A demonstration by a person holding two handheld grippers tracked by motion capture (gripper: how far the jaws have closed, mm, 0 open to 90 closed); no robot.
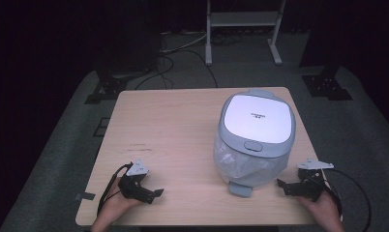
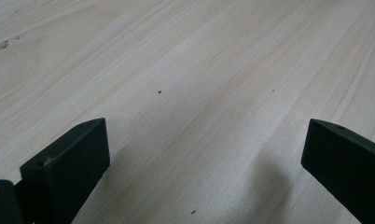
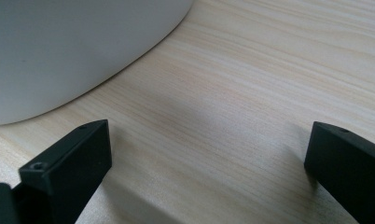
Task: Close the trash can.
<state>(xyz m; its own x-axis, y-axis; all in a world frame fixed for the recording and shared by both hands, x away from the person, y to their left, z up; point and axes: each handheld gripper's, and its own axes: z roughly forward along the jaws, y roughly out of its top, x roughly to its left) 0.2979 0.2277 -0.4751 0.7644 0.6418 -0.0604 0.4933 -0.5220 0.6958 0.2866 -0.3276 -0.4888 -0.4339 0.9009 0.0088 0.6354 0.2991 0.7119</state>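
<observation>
Both tongs, left point(image 1: 156, 193) and right point(image 1: 281, 184), rest spread and empty on the light wooden tabletop point(image 1: 173, 130), flanking the lidded grey-and-white pedal bin point(image 1: 254, 140).

A lidded white-and-grey pedal bin point(image 1: 255, 140) stands upright on the table's right half.

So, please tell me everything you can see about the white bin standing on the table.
The bin stands upright on the right half of the wooden table. Its lid, grey-rimmed with a white top, is shut, with a grey button at the front. A clear bag lines the pale body, and a grey pedal sticks out at the base. Nothing touches it except the table.
</observation>
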